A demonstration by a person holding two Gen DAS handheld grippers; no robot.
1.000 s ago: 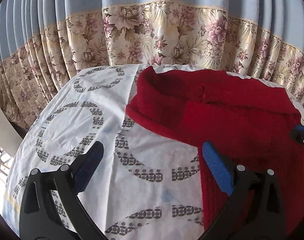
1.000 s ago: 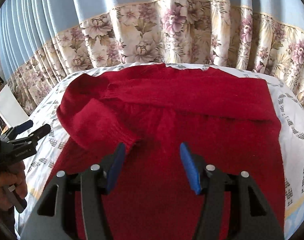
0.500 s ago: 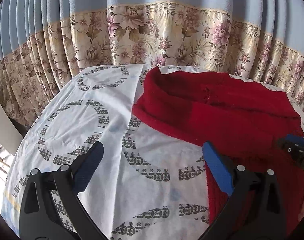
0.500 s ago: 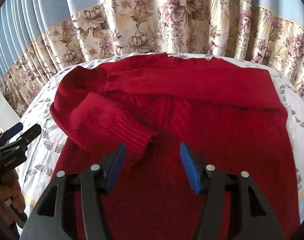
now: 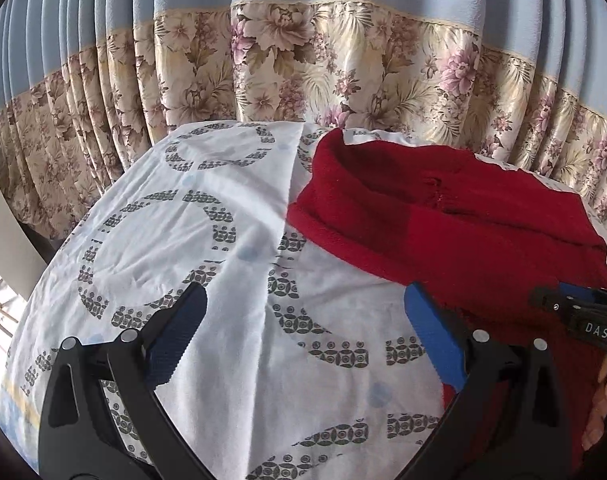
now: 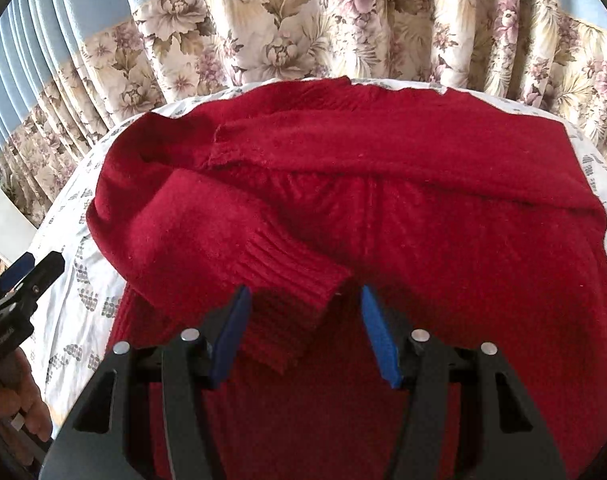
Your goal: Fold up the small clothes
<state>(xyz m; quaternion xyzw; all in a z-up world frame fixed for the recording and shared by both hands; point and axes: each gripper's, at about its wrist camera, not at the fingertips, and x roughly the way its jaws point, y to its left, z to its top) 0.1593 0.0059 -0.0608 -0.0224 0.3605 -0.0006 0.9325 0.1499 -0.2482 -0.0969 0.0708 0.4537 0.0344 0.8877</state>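
Red knitted sweater (image 6: pixel 423 240) lies on the patterned sheet (image 5: pixel 223 360); its ribbed cuff (image 6: pixel 291 300) sits between the right gripper's (image 6: pixel 303 332) parted jaws; the left gripper (image 5: pixel 303 340) gapes wide, empty.

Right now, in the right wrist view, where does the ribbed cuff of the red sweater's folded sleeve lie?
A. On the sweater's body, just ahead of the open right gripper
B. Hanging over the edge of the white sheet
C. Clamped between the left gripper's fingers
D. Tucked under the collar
A: the ribbed cuff rests on the red sweater, just in front of the right gripper, whose blue pads stand apart and touch nothing.
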